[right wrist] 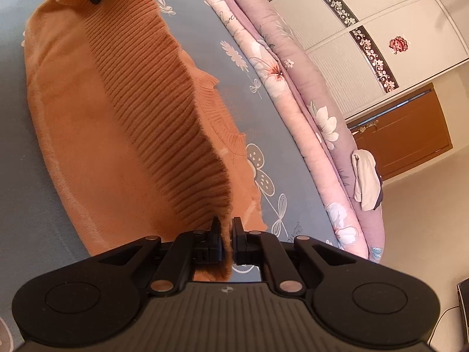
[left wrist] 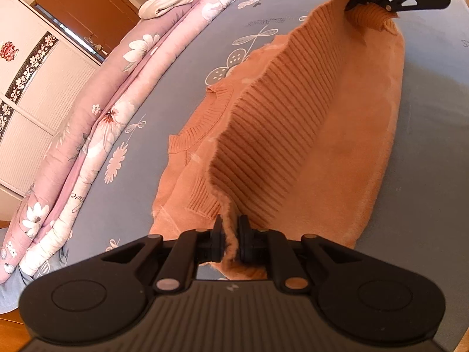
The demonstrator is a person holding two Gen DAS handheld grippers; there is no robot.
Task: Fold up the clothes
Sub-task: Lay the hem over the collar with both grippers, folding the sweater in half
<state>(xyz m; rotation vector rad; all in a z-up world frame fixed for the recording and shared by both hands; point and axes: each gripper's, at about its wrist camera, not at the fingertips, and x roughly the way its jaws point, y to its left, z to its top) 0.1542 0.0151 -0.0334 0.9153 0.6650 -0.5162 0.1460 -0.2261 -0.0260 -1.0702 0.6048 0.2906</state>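
Blue bedsheet (left wrist: pixel 152 123) | sweater (left wrist: pixel 351 135) hem stretched gripper-to-gripper | left gripper (left wrist: pixel 232 239), right gripper (right wrist: pixel 225 236) clamped on hem

The lifted ribbed hem of the orange sweater (left wrist: pixel 278 135) hides part of the garment lying under it, and the cloth pinched in each gripper runs down out of sight behind the gripper's body. The folded floral quilt (left wrist: pixel 96 135) is cut off by the picture's left edge. The printed script on the blue bedsheet (left wrist: pixel 164 94) is too small to read.
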